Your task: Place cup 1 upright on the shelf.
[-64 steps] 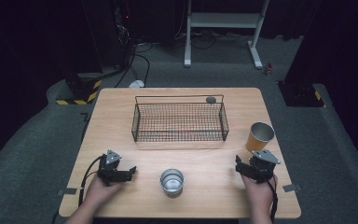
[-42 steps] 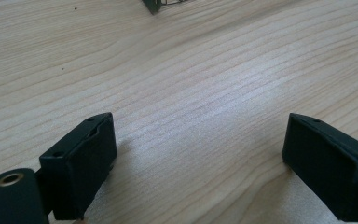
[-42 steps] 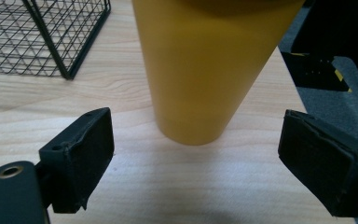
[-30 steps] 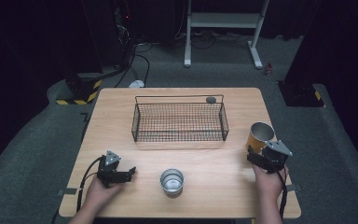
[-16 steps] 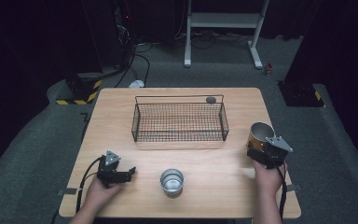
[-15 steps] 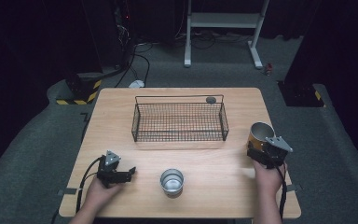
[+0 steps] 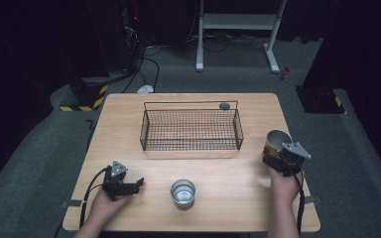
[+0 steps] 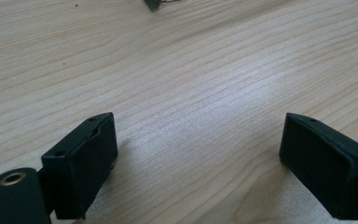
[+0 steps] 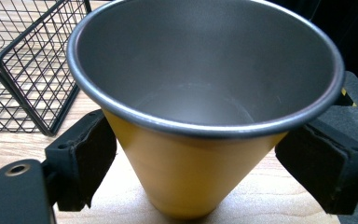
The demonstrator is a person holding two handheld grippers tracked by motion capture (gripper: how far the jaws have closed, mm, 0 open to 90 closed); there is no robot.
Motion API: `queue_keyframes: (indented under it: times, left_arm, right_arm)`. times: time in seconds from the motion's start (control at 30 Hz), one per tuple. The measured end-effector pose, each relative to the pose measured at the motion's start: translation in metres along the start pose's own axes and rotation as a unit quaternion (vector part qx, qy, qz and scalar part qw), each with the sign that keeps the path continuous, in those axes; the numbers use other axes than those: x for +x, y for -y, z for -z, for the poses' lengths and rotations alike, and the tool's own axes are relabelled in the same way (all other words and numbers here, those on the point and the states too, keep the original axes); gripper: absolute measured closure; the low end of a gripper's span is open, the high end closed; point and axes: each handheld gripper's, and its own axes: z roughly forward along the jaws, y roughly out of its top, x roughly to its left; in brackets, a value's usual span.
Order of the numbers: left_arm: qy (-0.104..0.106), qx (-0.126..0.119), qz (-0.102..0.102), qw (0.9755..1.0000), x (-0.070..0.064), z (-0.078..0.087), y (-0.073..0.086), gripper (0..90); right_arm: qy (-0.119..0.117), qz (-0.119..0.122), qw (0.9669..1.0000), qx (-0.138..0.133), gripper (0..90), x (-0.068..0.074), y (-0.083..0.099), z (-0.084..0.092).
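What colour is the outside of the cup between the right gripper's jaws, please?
Orange-yellow cup, clearest in the right gripper view.

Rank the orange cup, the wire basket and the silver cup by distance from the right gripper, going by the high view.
1. orange cup: right between the jaws of the right gripper, at the table's right edge.
2. wire basket: to the gripper's left, toward the table's far side.
3. silver cup: farther left, near the front edge.

The counter (image 7: 228, 168) was lit from above and its surroundings lay dark. The high view was soft. The close fingers (image 8: 81, 163) were blurred; glare marked the wood.
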Motion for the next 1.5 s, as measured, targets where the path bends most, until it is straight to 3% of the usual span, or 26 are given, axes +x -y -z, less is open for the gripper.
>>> queue_keyframes:
  times: [0.2,0.97,1.5]
  left_arm:
    - [0.001,0.001,-0.001,1.0000,0.000,0.001,0.000,11.6]
    - [0.000,0.001,-0.001,1.0000,0.000,0.001,0.000,11.6]
    - [0.002,-0.001,-0.005,1.0000,0.000,0.000,0.000,12.3]
  right_arm:
    - [-0.003,0.001,1.0000,-0.002,17.2,0.001,0.000,-0.001]
    - [-0.005,0.018,0.9998,-0.001,17.0,0.007,-0.003,0.010]
    - [-0.040,0.054,0.9975,-0.022,17.0,0.037,-0.005,0.033]
